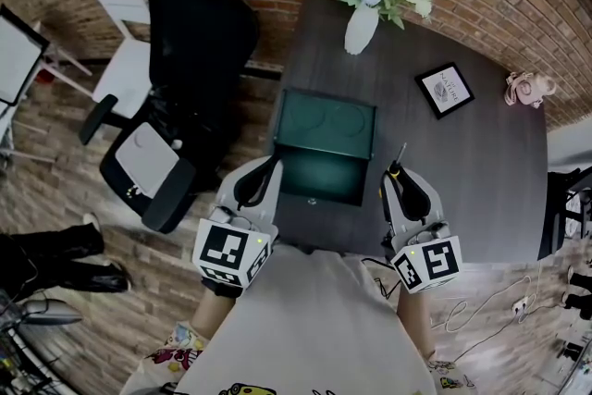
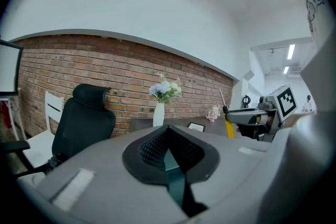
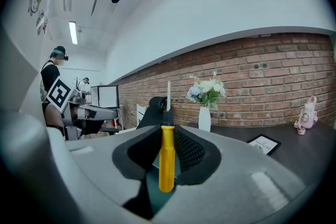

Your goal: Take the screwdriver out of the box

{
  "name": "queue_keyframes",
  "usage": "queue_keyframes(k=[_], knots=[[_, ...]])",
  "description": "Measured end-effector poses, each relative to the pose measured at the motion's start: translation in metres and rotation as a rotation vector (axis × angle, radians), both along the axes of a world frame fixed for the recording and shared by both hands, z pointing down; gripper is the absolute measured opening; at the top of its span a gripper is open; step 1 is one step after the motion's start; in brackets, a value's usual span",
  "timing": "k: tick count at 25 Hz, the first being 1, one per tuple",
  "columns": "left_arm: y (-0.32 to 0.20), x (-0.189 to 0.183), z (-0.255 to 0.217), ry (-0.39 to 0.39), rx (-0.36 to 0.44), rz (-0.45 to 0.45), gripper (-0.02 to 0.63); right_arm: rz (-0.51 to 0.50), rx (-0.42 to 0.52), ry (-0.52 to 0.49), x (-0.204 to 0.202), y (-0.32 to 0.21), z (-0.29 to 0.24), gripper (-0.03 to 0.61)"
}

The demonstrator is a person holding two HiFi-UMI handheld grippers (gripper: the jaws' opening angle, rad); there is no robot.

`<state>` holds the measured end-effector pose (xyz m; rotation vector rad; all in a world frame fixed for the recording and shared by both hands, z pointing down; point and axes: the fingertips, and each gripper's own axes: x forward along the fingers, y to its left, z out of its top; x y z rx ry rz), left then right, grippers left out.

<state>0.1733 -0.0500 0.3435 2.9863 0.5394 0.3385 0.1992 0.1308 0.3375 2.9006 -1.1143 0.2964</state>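
Note:
An open dark green box stands on the dark table, its lid raised toward the far side. In my right gripper a yellow-handled screwdriver stands upright, shaft up, just right of the box's near corner. In the right gripper view the pads press the yellow handle from both sides. My left gripper sits at the box's near left corner, shut with nothing between its pads. From the left gripper view the screwdriver shows at the right, in the right gripper.
A white vase of flowers stands at the table's far edge, a framed picture lies right of the box, and a pink object sits at the far right. A black office chair stands left of the table. Cables lie on the floor.

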Motion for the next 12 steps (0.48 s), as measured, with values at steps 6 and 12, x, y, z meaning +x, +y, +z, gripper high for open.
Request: queue_keyframes(k=[6,12], knots=[[0.0011,0.0007,0.0005,-0.006,0.0,0.006,-0.002,0.003,0.004,-0.013,0.0006,0.0003,0.0013,0.081],[0.0017,0.0031,0.0028,-0.012,0.001,0.009,-0.002,0.004,-0.002,-0.016,0.003,0.0,0.003,0.081]])
